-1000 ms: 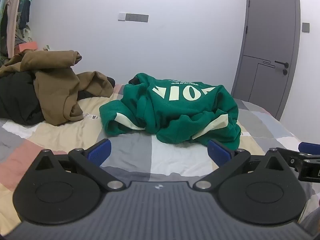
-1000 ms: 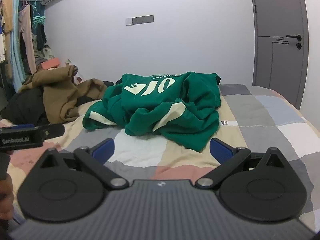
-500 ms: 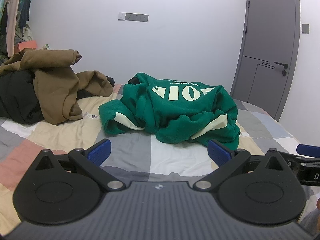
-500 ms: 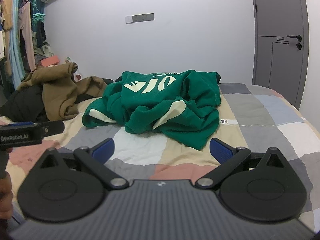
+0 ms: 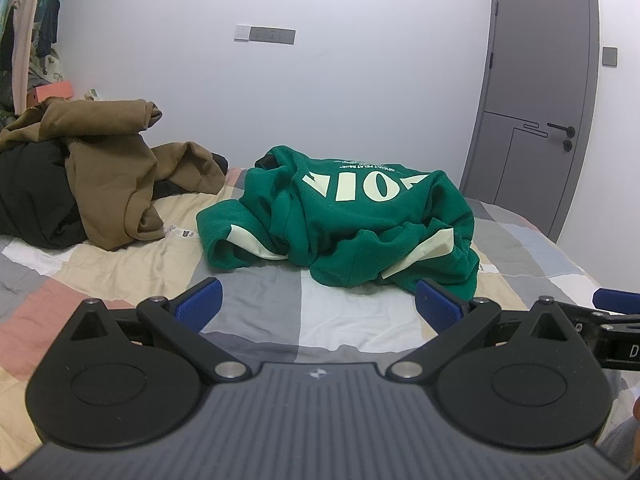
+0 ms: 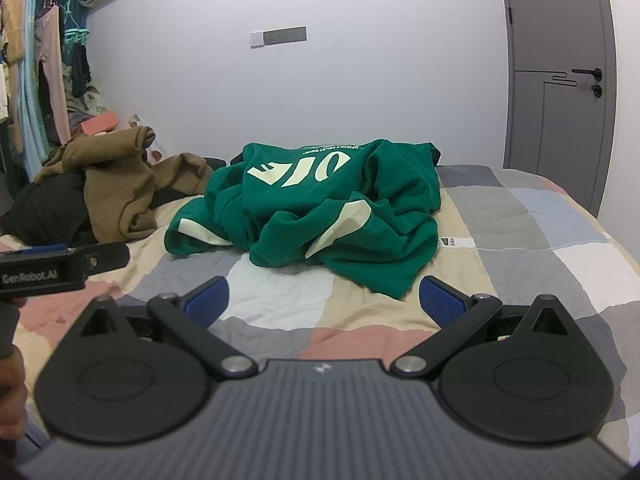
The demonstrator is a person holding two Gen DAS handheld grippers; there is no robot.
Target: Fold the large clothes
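Green fleece, thick and soft by the look of it, is lying bunched in a heap near the middle of the patchwork bed [image 5: 120,264]; this green sweatshirt [image 5: 352,216] is likely sagging and sliding when lifted, so the near hem edge or the cream-striped cuffs [image 6: 340,224] are looking like the surest places to pinch. Its printed lettering is reading upside down from both wrist views, suggesting the neck end is nearer the grippers; its long axis is hard to judge while it is crumpled. The left gripper [image 5: 318,300] and right gripper [image 6: 324,296] are both hovering short of it, jaws spread wide, gripping nothing; a brown garment [image 5: 108,160] is lying apart to the left.
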